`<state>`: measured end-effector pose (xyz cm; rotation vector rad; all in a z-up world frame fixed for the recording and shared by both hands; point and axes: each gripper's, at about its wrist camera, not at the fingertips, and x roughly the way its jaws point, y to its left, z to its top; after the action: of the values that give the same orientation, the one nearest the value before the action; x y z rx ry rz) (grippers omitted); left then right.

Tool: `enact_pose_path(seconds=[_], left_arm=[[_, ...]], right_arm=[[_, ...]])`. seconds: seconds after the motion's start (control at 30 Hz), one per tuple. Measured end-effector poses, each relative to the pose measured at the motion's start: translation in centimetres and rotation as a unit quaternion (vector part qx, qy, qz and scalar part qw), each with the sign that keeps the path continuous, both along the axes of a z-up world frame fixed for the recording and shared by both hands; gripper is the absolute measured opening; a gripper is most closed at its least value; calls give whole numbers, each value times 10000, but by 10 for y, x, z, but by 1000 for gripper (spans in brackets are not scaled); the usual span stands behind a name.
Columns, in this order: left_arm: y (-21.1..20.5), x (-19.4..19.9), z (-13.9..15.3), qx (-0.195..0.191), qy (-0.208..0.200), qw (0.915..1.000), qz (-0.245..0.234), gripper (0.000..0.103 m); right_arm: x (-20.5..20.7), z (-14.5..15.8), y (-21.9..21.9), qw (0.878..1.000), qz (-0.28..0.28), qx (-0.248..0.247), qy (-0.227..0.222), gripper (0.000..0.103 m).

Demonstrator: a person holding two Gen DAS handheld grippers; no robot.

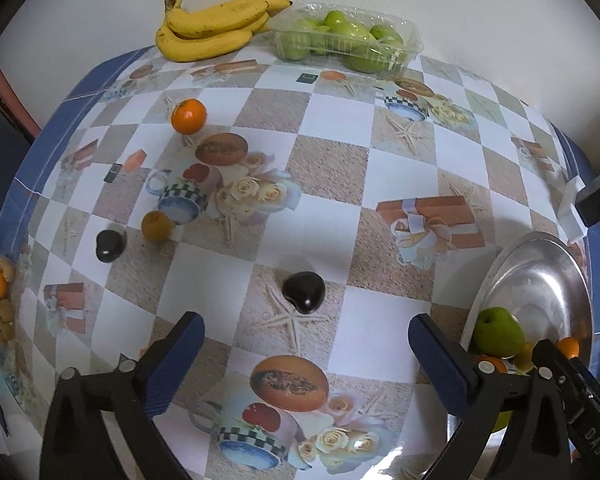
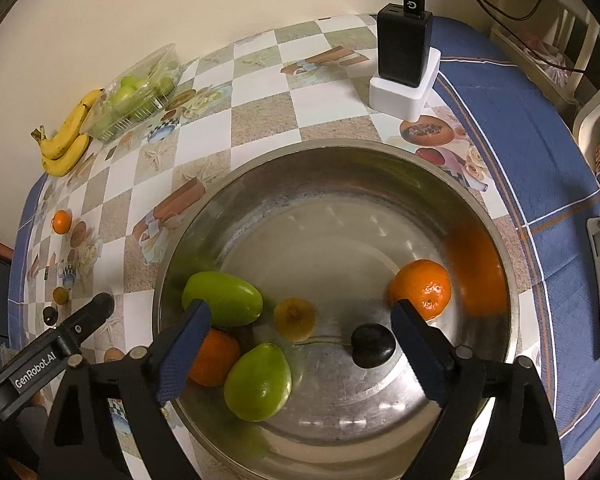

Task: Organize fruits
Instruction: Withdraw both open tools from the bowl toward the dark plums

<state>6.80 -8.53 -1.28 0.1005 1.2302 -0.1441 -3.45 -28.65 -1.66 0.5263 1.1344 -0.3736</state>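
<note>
A: Looking down from the right wrist, the right gripper hangs over the steel bowl, its jaws spread wide and released, nothing pressed between them.

B: Contents of the bowl?

A: Two green fruits at the near left, an orange half hidden between them, a second orange at the right by the wall, a small yellow fruit near the middle, and a dark plum just right of it, lying between the open jaws without touching either pad.

B: And the left wrist view?

A: The left gripper points down at the patterned counter, jaws likewise released and empty. A dark plum rests on the counter just beyond the gap between them.

B: Fruit outside the bowl?

A: A second dark plum and a small yellow fruit lie side by side at the left; a loose orange sits farther back. Against the far wall are a bunch of bananas and, just right of it, a clear tray of green fruits. The bowl shows at the near right edge.

B: Other items?

A: A black charger stands on a white block at the far right of the counter.
</note>
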Motion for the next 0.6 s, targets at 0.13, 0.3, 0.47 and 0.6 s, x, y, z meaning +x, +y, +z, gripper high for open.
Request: enact_pose_path(seconds=[0.13,0.3,0.47,0.6], left_arm=[[4,3,1,19,-15,10000,-4,103],[10,6,3,44,-54,10000,-12,103],[16,9,5,56,-98,9999,-69,103],[21,13,7,105,-147,9997,-136,103]], right_arm=[[1,1,2,10000,-11,-64,-11,100],[3,2,3,9999,-62,-138,-5,100],[7,3,8,9997,-81,-213,30,100],[11,5,13,9996,-91,-247,30,100]])
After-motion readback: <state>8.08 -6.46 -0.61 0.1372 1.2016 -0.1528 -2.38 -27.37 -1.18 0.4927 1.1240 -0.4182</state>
